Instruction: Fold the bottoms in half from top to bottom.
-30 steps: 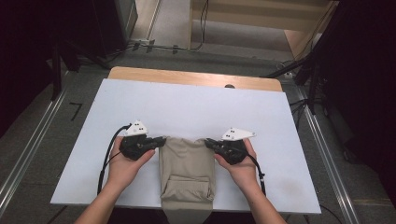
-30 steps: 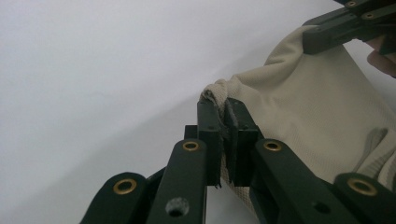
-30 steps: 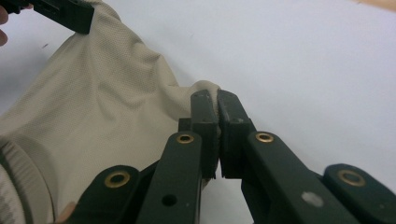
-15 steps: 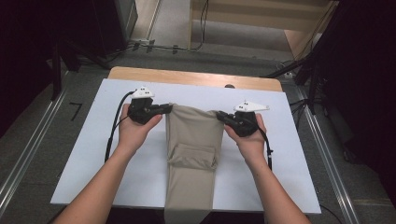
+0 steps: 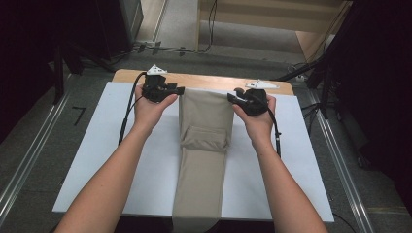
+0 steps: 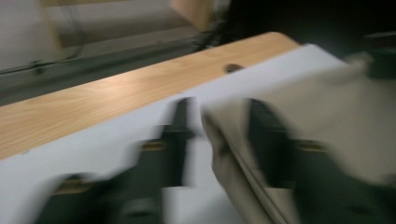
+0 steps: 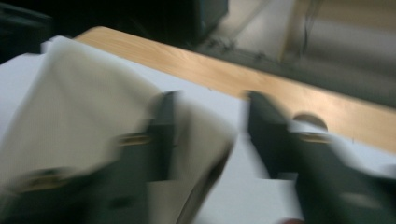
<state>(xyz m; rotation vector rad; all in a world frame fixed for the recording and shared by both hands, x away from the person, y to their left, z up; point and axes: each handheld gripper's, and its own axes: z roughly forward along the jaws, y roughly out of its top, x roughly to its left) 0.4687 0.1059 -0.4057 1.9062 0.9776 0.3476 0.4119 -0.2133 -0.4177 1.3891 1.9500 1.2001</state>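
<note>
Now, seen from the high view, the trousers [image 5: 203,145] are lying along the middle of the white sheet [image 5: 107,160], their top edge reaching almost to the wooden strip [image 5: 209,81] at the far end and their lower part running off the near edge. The left gripper [image 5: 179,91] is sitting at the trousers' upper left corner, and the right gripper [image 5: 232,98] at the upper right corner, each held in a hand whose forearm is coming in from the near edge. Both are pointing inward at the cloth

From the left gripper view, blurred, the left gripper [image 6: 217,121] is showing its jaws standing apart, having just been opening; the corner of the trousers [image 6: 299,116] is lying between them, draped over the right-hand jaw, and I cannot tell whether the cloth is touching the other. The wooden strip [image 6: 116,98] is running just beyond the trousers

From the right gripper view, also blurred, the right gripper [image 7: 210,116] is likewise parted, its jaws having just been opening, with the trousers' [image 7: 84,107] corner hanging loose between them, against the left-hand jaw and clear of the other. The white sheet [image 7: 243,196] is lying beneath
</note>
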